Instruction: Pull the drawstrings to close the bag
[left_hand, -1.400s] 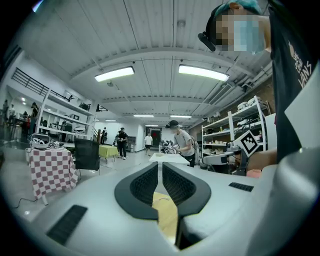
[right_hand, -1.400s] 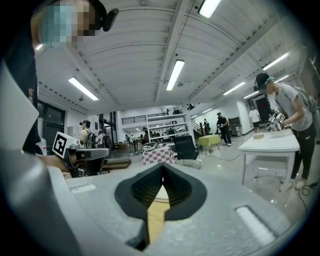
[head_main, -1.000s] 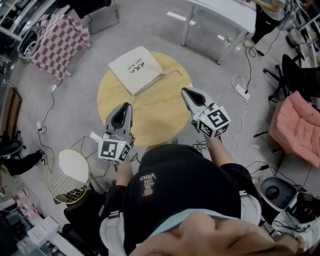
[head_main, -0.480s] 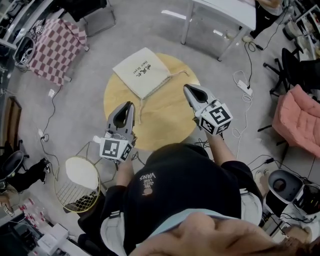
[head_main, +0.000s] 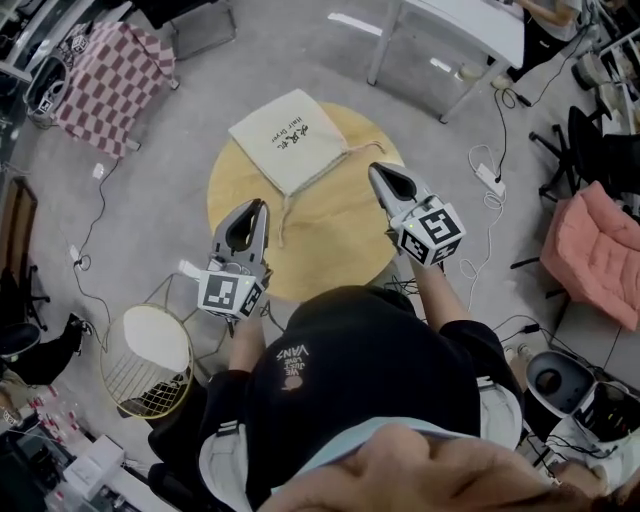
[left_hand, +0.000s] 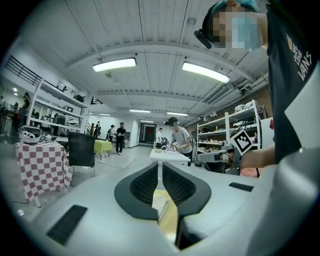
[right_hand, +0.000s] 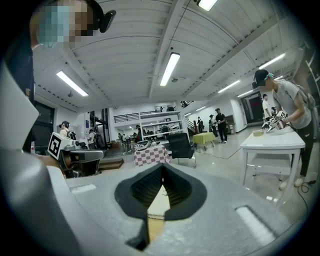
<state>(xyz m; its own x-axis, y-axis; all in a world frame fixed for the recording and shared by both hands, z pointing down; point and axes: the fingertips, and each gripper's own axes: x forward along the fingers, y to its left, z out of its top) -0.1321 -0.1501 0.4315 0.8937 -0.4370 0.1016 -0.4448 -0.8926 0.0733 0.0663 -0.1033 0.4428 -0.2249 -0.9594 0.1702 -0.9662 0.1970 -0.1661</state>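
A cream drawstring bag (head_main: 290, 138) lies flat on the far left part of the round wooden table (head_main: 330, 235). Its thin drawstrings (head_main: 283, 214) trail from its near corner across the tabletop toward me. My left gripper (head_main: 260, 204) hovers over the table's near left edge, shut and holding nothing, a short way from the string's end. My right gripper (head_main: 373, 168) hangs over the right side of the table, to the right of the bag, also shut and empty. In the left gripper view the left gripper (left_hand: 159, 165) has its jaw tips together. The right gripper (right_hand: 162, 168) looks the same in the right gripper view.
A round wire basket (head_main: 145, 362) stands on the floor at lower left. A checkered-cloth table (head_main: 110, 75) is at upper left, a white table (head_main: 455, 25) at the top right and a pink chair (head_main: 598, 255) at the right. A power strip (head_main: 488, 178) and cables lie on the floor.
The head view has shifted slightly, so the table and bag sit a little more to the right. Both grippers keep nearly the same places, still shut.
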